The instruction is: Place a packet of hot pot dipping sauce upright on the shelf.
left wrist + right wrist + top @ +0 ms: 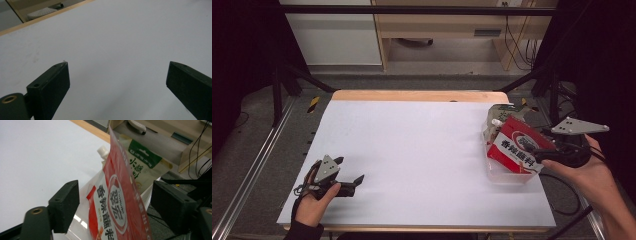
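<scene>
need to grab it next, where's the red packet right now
In the high view the red packet stands in the clear container at the table's right edge, in front of a green-labelled pouch, between the right gripper's open jaws.

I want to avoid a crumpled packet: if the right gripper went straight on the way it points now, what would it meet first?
The red seasoning packet. It stands between the open jaws of the right gripper, in the clear container, with a green-labelled pouch behind it. How near the pads are is hard to judge.
</scene>
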`<act>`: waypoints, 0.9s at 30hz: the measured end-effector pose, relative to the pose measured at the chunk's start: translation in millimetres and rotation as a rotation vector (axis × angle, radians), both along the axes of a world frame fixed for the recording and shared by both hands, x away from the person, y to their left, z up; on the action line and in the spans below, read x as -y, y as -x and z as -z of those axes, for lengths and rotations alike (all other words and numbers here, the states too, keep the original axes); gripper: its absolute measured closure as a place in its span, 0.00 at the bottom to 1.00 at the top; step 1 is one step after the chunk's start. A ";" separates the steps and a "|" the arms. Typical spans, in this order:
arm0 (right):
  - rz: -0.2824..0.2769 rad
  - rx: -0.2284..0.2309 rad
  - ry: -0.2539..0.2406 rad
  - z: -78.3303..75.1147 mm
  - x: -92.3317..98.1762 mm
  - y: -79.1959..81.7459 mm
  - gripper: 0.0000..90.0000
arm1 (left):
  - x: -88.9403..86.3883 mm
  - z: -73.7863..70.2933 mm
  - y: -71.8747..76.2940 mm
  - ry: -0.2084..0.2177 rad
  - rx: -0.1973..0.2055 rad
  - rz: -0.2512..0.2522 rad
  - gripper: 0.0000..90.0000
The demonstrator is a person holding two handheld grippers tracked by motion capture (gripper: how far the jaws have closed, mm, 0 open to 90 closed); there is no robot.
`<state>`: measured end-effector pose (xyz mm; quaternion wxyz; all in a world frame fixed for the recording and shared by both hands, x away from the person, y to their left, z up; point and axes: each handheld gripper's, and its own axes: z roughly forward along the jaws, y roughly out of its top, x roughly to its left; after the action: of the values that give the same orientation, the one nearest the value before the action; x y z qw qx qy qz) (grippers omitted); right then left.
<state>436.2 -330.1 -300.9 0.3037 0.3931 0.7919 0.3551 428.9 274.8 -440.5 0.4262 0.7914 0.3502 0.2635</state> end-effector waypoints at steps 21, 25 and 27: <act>-0.085 0.150 -0.044 -43.7 -86.2 40.2 0.09 | 0.0 -0.8 0.8 -0.006 0.005 0.000 0.06; -0.137 0.136 -0.070 -27.1 -117.7 45.8 0.09 | -0.5 -1.1 1.0 -0.004 0.007 -0.001 0.06; -0.167 0.121 -0.076 -15.8 -133.2 47.8 0.09 | -1.0 -1.3 1.2 -0.001 0.009 -0.003 0.06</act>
<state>388.4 -196.9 -285.1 0.3050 0.3150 0.7881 0.4321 427.7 275.7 -439.2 0.4269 0.7900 0.3493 0.2678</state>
